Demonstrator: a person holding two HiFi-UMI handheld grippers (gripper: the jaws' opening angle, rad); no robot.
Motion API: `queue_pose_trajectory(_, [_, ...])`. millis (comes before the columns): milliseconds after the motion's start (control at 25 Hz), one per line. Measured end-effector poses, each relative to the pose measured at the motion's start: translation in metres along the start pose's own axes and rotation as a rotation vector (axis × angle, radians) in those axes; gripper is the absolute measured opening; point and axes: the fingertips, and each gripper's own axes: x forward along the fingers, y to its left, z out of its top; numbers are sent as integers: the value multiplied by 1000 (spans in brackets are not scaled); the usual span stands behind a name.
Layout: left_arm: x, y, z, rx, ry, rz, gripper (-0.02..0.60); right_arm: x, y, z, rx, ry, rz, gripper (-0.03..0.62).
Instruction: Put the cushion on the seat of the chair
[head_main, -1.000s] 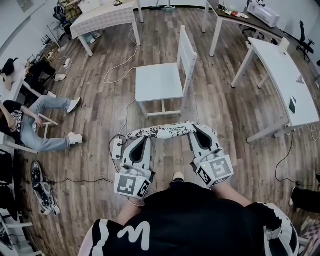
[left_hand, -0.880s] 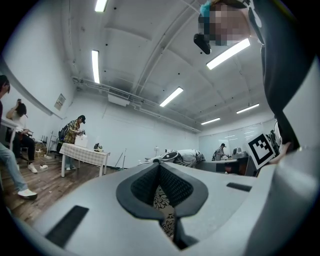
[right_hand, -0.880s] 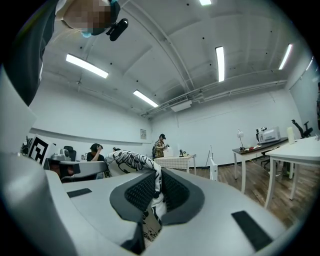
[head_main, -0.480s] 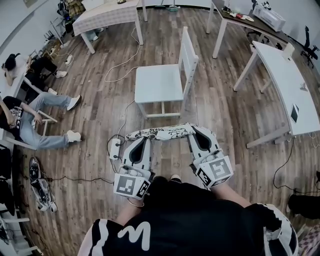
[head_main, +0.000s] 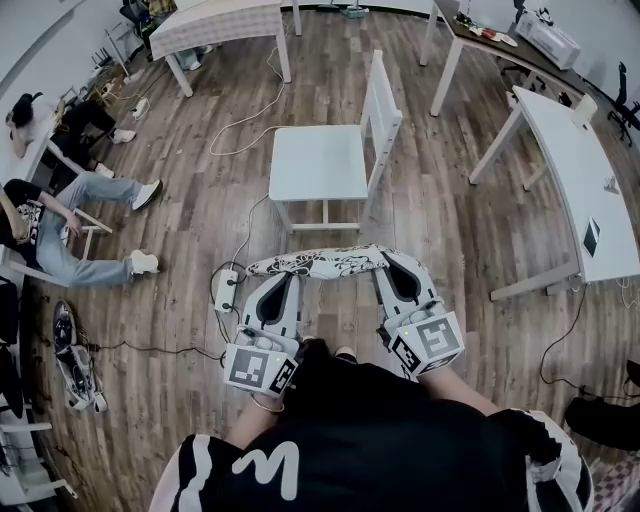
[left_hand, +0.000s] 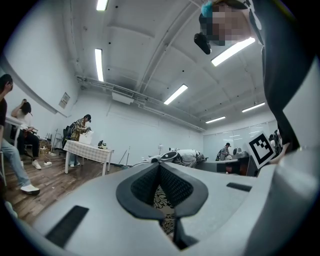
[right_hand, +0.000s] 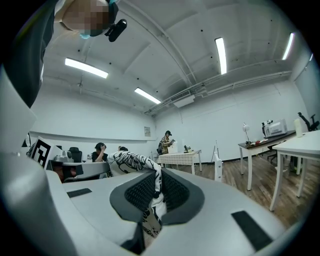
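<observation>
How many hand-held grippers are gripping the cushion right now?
2. The left hand-held gripper clamps the cushion at its left end, the right hand-held gripper at its right end. Neither is hidden.

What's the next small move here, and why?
Probably carry the black-and-white patterned cushion forward, over the seat of the white wooden chair. The left gripper and right gripper are each shut on one end, and it hangs short of the chair.

Only legible txt: white "M" on person's shirt (head_main: 268, 470).
</observation>
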Motion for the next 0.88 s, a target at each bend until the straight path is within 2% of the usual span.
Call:
queue_pose_trajectory(400, [12,15,-1,-7,8,7,3,20,-5,-5,21,14,13,31])
queue_pose_trajectory(880, [65,59,-2,-17,-7,-18,3,78,-33,-8,15,23,-6,31])
